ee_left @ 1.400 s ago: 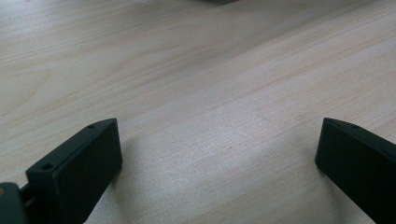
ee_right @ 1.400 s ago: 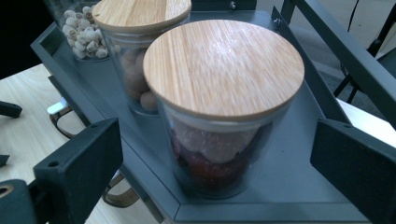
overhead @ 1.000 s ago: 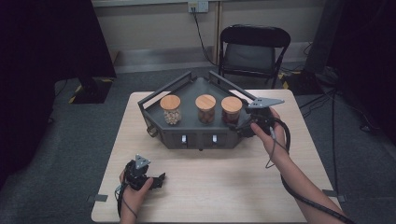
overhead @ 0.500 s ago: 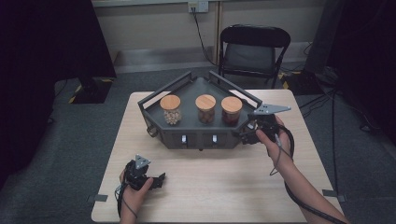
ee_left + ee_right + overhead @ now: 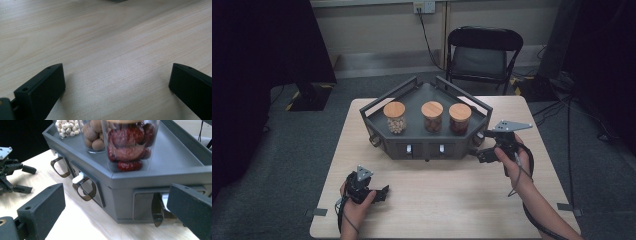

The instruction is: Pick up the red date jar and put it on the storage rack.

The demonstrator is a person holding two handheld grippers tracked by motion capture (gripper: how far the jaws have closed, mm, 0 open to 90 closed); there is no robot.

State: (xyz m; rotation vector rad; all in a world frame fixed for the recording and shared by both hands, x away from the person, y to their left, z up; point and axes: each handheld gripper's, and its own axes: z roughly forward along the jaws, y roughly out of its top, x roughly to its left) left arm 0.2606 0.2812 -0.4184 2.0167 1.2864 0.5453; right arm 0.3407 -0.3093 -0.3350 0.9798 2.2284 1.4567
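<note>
No words, numbers, labels or signs to read anywhere. Jars [image 5: 432,116], grey tray [image 5: 412,141], table [image 5: 452,195]: all plain, no writing.

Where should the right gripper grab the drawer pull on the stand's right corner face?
Grip the dark loop pull across its thin edges, coming straight at that face of the grey stand. It sticks out edge-on between the right gripper and its open jaws.
</note>
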